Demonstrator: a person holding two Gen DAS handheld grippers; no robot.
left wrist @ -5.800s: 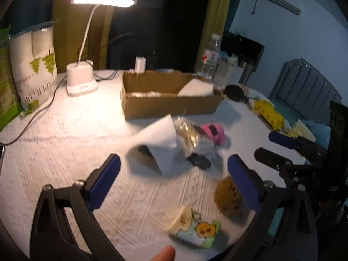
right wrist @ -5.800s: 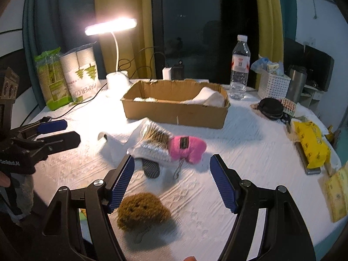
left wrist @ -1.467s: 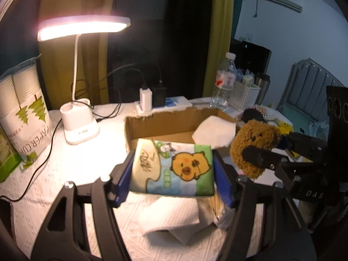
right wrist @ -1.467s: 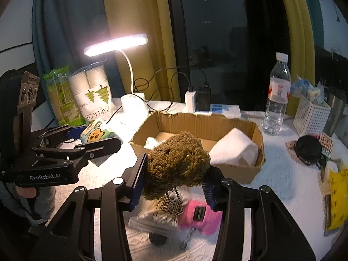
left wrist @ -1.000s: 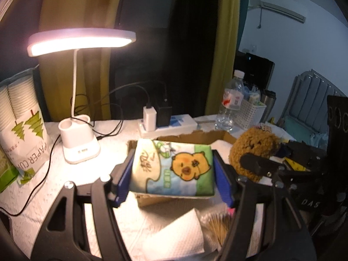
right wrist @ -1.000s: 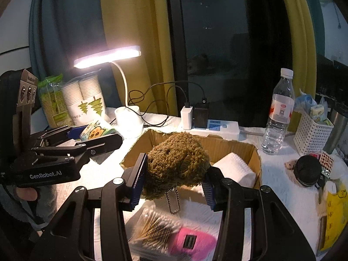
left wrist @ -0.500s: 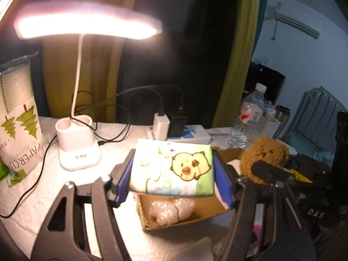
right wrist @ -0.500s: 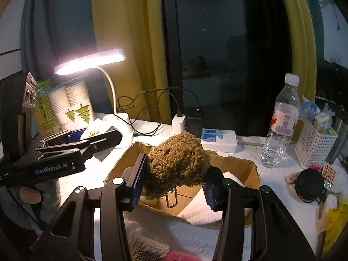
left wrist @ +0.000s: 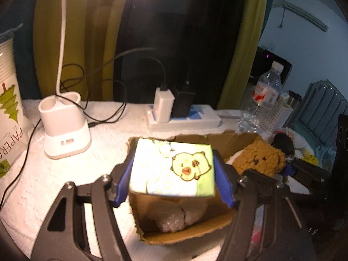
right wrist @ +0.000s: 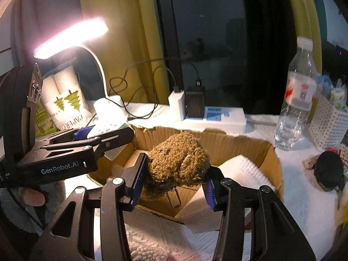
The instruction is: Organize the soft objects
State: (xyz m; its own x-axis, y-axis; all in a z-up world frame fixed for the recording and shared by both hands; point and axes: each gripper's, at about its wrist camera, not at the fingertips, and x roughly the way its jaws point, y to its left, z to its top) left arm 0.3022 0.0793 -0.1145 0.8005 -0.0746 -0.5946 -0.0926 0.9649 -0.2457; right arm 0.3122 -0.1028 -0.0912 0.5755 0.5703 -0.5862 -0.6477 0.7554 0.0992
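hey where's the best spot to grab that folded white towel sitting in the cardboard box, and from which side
Judging by its pose, take the folded white towel by its raised folded edge, coming straight down from above. It lies at the right end of the cardboard box, whose walls block a sideways approach. Both tools are full now: the right tool holds the brown plush toy.

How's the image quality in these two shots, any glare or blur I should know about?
Left wrist view: lamp light washes out the upper left of the tissue pack, and the cardboard box below looks soft. Right wrist view: the lamp head blooms white, but the brown plush toy stays fairly sharp. Both bend at the edges.
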